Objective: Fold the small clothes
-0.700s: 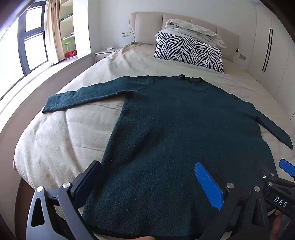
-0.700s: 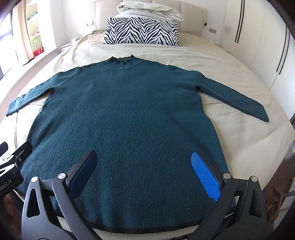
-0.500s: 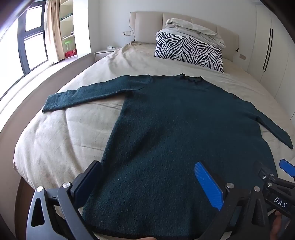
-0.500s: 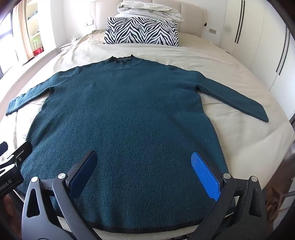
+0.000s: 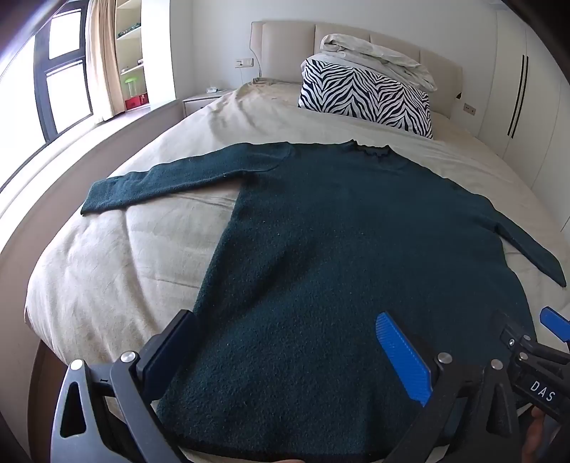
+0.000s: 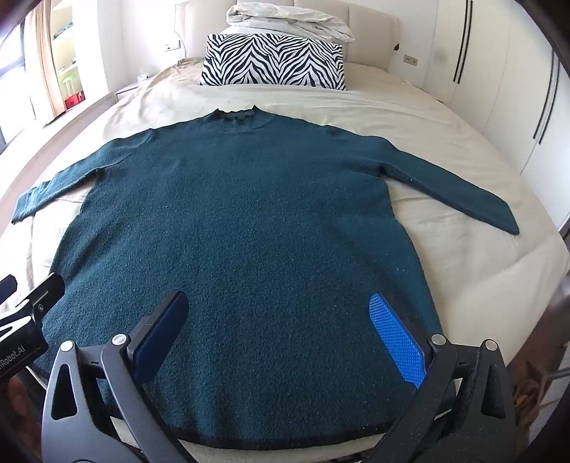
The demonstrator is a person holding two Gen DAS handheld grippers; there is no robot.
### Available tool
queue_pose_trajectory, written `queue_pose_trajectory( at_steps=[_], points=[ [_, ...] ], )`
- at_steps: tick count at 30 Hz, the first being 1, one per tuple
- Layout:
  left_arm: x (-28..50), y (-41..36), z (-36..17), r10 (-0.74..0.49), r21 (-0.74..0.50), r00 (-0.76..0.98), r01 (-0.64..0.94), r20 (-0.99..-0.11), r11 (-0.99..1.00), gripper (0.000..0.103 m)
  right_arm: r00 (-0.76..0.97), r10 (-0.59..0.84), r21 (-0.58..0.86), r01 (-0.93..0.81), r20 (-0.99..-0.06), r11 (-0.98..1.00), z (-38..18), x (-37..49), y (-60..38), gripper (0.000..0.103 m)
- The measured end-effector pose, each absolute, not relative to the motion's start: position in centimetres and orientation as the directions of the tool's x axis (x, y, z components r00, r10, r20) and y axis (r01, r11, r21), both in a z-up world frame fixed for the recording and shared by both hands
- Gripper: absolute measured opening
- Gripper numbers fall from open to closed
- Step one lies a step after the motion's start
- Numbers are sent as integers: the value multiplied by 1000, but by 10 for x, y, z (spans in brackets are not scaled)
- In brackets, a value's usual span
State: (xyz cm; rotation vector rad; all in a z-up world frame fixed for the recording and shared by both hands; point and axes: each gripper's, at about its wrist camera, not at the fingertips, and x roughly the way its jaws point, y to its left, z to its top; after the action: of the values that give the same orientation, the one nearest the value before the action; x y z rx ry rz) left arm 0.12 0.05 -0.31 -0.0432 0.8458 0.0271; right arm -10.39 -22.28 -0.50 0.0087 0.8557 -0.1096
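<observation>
A dark teal knit sweater lies flat on the beige bed, collar toward the headboard and both sleeves spread out; it also shows in the right wrist view. My left gripper is open and empty, hovering above the sweater's lower left part near the hem. My right gripper is open and empty above the lower right part near the hem. The right gripper's blue tip shows at the right edge of the left wrist view.
A zebra-print pillow with a bundled grey blanket on it stands at the headboard. A nightstand and window are on the left, white wardrobes on the right. The bed's foot edge is just below the hem.
</observation>
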Motion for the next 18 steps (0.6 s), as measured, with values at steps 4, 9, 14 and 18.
queue_pose_trajectory(
  at_steps=[4, 9, 14, 18],
  points=[
    [0, 0, -5, 7, -26, 663, -39, -748, 999, 103, 651, -95, -37, 102, -753, 994, -5, -104, -222, 103],
    [-1, -1, -5, 7, -25, 663, -40, -749, 999, 103, 649, -93, -34, 103, -755, 994, -5, -105, -223, 103],
    [-1, 0, -10, 5, -32, 657, -44, -754, 999, 103, 647, -92, -33, 103, -757, 994, -8, -104, -223, 103],
    [-1, 0, -10, 2, -33, 658, -40, -753, 999, 103, 646, -92, -32, 104, -758, 994, -9, -104, -223, 103]
  ],
)
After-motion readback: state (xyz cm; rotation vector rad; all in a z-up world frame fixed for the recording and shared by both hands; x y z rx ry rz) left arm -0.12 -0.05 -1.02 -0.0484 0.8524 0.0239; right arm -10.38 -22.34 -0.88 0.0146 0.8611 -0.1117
